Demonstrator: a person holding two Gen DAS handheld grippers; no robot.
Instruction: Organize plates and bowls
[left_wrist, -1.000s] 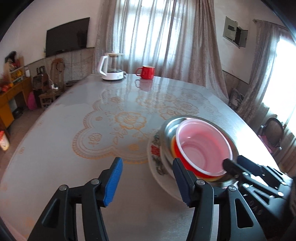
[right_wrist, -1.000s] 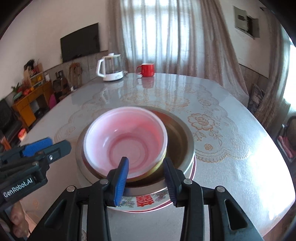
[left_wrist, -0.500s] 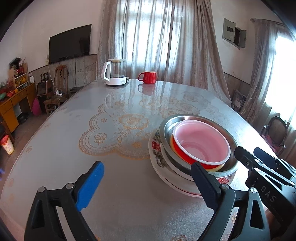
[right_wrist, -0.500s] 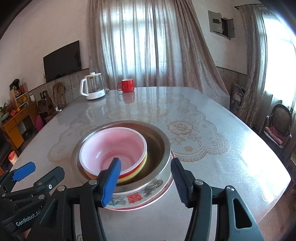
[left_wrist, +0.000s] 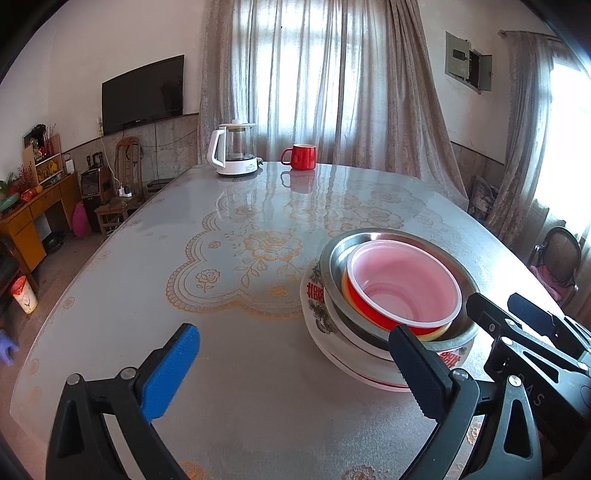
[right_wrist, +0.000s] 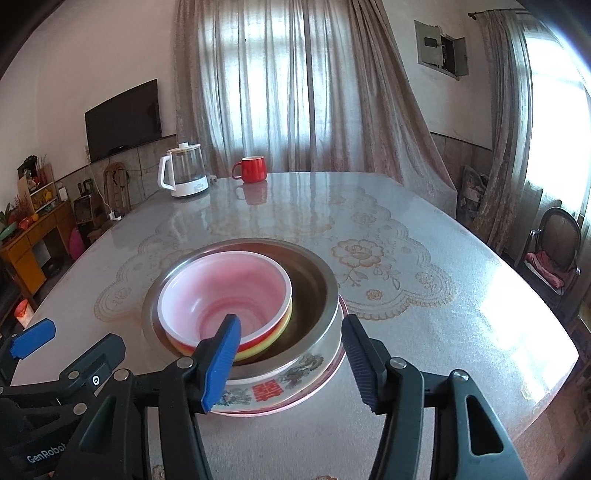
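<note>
Glossy oval table (left_wrist: 258, 369) printed with gold lace flowers, in a curtained living room. Near its front edge, one nested stack: pink bowl (right_wrist: 225, 295) on top, seated in a red bowl (right_wrist: 258, 338) and a yellow bowl (right_wrist: 269, 343), all set off-centre against the left wall of a wide steel bowl (right_wrist: 317, 295). Under that, white flowered crockery (right_wrist: 295, 373) with red characters on the rim; how many pieces, hard to tell.

Right gripper (right_wrist: 290, 325) just in front of the stack, fingers parted and touching nothing, near rim of the steel bowl showing in the gap between them. Left gripper (left_wrist: 291, 339) beside it, to the left of the stack, jaws opening wide over bare tabletop, nothing between them, blue pad (left_wrist: 171, 373) facing inward.

Farther back, at the table's far end: glass kettle (left_wrist: 236, 151) on a white base, red mug (left_wrist: 301, 157) just to its right. Beyond, sheer curtains (left_wrist: 314, 81) over a bright window, dark television (left_wrist: 144, 94) on the left wall, chair (right_wrist: 554, 251) by the right-hand window.
</note>
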